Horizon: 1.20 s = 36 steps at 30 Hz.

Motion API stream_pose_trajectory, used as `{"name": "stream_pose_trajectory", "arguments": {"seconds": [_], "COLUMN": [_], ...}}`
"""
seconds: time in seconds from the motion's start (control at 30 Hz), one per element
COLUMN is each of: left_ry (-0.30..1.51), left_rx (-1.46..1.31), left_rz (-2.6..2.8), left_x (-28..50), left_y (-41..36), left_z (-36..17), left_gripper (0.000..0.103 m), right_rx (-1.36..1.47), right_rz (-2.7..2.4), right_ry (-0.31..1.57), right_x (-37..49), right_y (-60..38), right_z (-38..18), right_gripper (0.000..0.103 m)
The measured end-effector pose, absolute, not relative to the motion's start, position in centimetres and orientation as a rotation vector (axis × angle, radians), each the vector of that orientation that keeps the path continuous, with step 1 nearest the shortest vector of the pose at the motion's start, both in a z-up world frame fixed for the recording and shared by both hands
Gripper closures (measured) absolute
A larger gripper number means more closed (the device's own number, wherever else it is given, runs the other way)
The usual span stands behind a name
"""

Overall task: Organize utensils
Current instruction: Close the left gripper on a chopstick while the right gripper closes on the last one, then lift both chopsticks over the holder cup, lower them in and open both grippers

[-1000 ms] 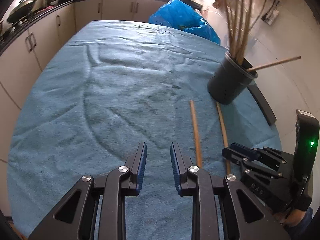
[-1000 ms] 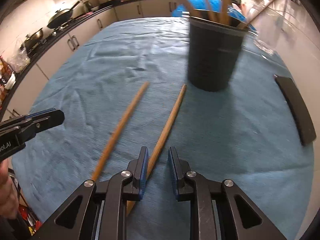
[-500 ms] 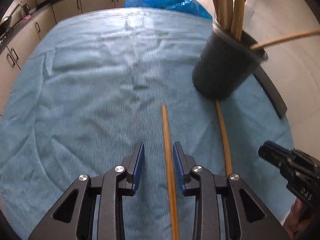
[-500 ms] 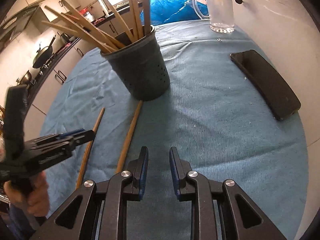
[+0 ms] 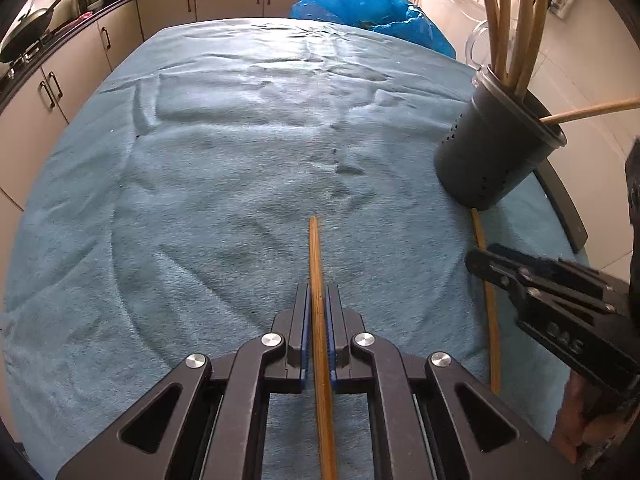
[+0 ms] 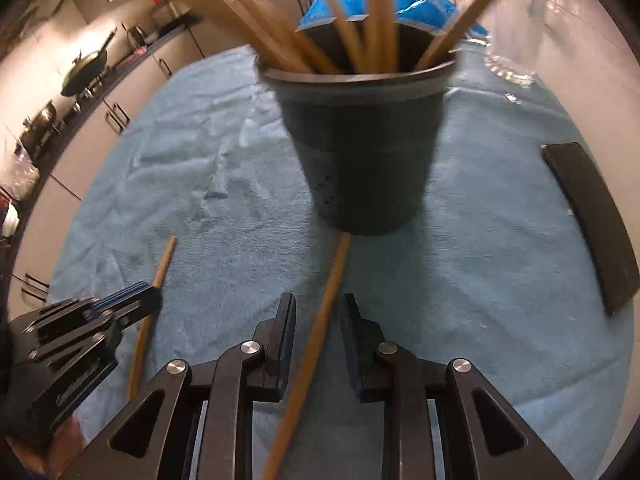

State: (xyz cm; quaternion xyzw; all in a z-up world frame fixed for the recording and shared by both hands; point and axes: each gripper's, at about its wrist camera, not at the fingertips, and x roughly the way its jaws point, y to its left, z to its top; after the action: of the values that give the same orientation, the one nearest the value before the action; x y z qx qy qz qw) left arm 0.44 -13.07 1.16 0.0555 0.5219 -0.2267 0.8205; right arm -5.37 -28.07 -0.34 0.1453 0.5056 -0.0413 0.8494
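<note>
A: Chopstick [image 5: 318,276] near the black holder [image 5: 492,152]: why's the left tool [image 5: 319,304] clamped shut on it?

B: For lifting. Right tool [image 6: 318,320] just straddles the other chopstick [image 6: 320,320], unclamped.

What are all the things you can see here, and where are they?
loose chopsticks: two, brown wood, lying on the cloth; the second ends at the holder's base
holder: one, dark grey, standing on the cloth, full of wooden sticks
cloth: one, blue, covering the table
flat slab: one, black, on the cloth's right edge
glass jug: one, clear, behind the holder
plastic bag: one, blue, at the table's far end
pan: one, dark, on the counter
left gripper: black, shut on the first chopstick
right gripper: black, open, astride the second chopstick
</note>
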Motion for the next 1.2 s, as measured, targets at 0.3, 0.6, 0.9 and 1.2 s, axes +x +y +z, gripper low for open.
{"name": "stream_pose_trajectory", "arguments": {"seconds": [0.3, 0.6, 0.9, 1.2], "left_ry": [1.096, 1.006, 0.858, 0.788], "left_rx": [0.118, 0.097, 0.105, 0.126], "left_rz": [-0.487, -0.498, -0.504, -0.503], "left_x": [0.1, -1.4, -4.7, -6.4], "left_y": [-13.0, -12.4, -12.2, -12.0], "left_z": [1.5, 5.3, 10.7, 13.1], "left_gripper": [0.097, 0.097, 0.097, 0.097], "right_rx": [0.256, 0.325, 0.342, 0.337], "right_rz": [-0.087, -0.017, -0.017, -0.022], "right_ry": [1.071, 0.886, 0.681, 0.607], "right_x": [-4.8, -9.0, -13.4, -15.8], "right_y": [-26.7, -27.3, -27.8, -27.8], "right_z": [-0.2, 4.5, 9.8, 11.9], "right_gripper": [0.096, 0.096, 0.096, 0.096]}}
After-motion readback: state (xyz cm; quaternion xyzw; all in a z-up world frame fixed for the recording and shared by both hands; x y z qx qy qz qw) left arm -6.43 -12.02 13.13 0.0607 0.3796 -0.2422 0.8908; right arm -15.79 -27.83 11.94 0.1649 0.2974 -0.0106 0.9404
